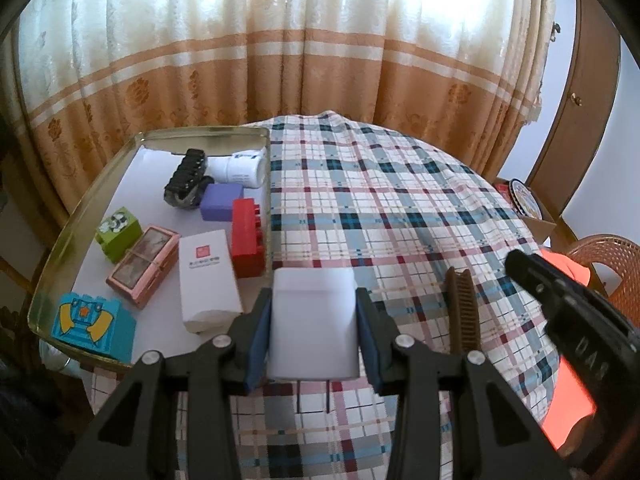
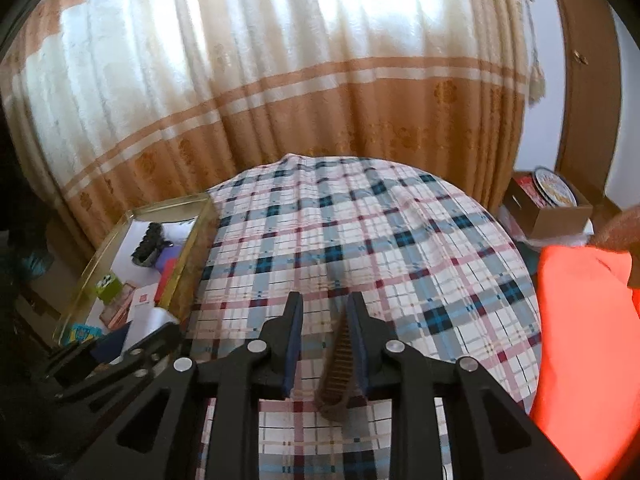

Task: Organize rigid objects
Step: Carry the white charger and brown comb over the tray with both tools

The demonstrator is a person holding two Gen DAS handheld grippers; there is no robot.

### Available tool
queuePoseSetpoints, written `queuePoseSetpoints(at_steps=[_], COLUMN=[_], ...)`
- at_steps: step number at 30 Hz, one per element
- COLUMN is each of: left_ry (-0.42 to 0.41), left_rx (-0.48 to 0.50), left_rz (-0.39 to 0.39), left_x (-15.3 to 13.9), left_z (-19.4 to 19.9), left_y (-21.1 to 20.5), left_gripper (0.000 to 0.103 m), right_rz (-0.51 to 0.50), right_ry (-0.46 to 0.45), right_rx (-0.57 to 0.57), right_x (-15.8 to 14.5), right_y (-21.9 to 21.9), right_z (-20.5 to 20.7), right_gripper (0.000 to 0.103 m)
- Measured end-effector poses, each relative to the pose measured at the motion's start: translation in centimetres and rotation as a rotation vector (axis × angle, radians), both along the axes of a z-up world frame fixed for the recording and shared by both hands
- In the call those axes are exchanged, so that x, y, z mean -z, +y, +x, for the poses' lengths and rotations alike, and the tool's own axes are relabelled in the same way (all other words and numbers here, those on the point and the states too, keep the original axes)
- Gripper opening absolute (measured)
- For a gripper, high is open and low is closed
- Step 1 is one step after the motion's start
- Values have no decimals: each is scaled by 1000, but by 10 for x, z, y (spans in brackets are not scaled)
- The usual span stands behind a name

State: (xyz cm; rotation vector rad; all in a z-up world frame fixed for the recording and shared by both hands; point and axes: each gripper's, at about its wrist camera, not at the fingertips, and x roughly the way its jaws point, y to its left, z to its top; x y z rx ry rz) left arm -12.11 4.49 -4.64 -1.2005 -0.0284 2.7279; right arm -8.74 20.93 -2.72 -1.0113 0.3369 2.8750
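Observation:
My left gripper (image 1: 314, 292) is shut on a white plug-in charger (image 1: 312, 320), whose two prongs point toward the camera. It hangs over the plaid tablecloth (image 1: 360, 200), just right of the gold tin tray (image 1: 208, 131). The tray holds several items, among them a white box (image 1: 208, 276), a red brick (image 1: 248, 236) and a blue brick (image 1: 92, 328). My right gripper (image 2: 325, 298) is shut on a brown comb (image 2: 338, 364), which rests against the right pad with its teeth facing up. In the left wrist view the comb (image 1: 464, 312) stands beside the right gripper (image 1: 520, 268).
The tray also holds a green block (image 1: 118, 232), a pink box (image 1: 144, 268), a purple block (image 1: 222, 202), a black toy (image 1: 186, 180) and a white bottle (image 1: 240, 170). Curtains hang behind the table. At right are orange cloth (image 2: 580, 340), a cardboard box (image 2: 548, 204) and a wicker chair (image 1: 608, 264).

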Motion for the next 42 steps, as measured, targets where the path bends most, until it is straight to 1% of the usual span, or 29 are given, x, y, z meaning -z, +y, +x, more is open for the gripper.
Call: queuePoseSetpoints(at_steps=[5, 7, 9, 11, 12, 15, 18, 20, 22, 23, 24, 27, 28, 30, 32, 34, 38, 42], left_ry=[0, -1, 0, 6, 8, 11, 13, 10, 13, 13, 14, 22, 26, 32, 33, 32, 34, 40], left_rx=[-5, -8, -5, -2, -2, -3, -4, -8, -12, -13, -16, -21, -22, -27, -31, -37, -50, -68], left_rz=[-1, 1, 4, 1, 3, 7, 4, 3, 4, 3, 3, 4, 2, 0, 0, -1, -6, -10], left_x=[2, 1, 0, -2, -3, -6, -7, -7, -8, -9, -9, -11, -12, -13, -14, -14, -15, -17], left_z=[2, 2, 2, 3, 3, 3, 2, 2, 2, 1, 1, 2, 2, 2, 1, 0, -1, -2], left_y=[-4, -5, -4, -4, -4, -5, -6, -7, -9, -10, -11, -14, -15, -16, -19, -21, -25, -33], left_gripper=[39, 39, 39, 39, 39, 39, 39, 39, 39, 39, 39, 39, 39, 39, 39, 39, 39, 39], right_rz=[-40, -66, -96, -82, -70, -58, -21, 20, 51, 71, 82, 79, 74, 42, 11, 4, -26, -39], right_ry=[-45, -92, -117, -138, -151, -180, -214, -213, -220, -225, -227, -232, -233, -224, -194, -163, -95, -55], right_rx=[7, 3, -10, -21, -22, -26, -6, 1, 0, 3, 6, 11, 15, 30, 39, 34, -6, -58], right_x=[15, 26, 34, 41, 44, 54, 63, 65, 65, 65, 65, 64, 63, 58, 47, 36, 7, -10], right_y=[14, 15, 14, 8, 5, 0, -2, -5, -7, -7, -7, -3, -1, 4, 6, 4, -7, -25], right_z=[1, -2, -6, -10, -12, -21, -31, -35, -37, -38, -38, -37, -36, -32, -28, -25, -21, -19], right_gripper=[26, 32, 43, 50, 51, 51, 51, 51, 46, 38, 33, 28, 28, 28, 28, 28, 28, 28])
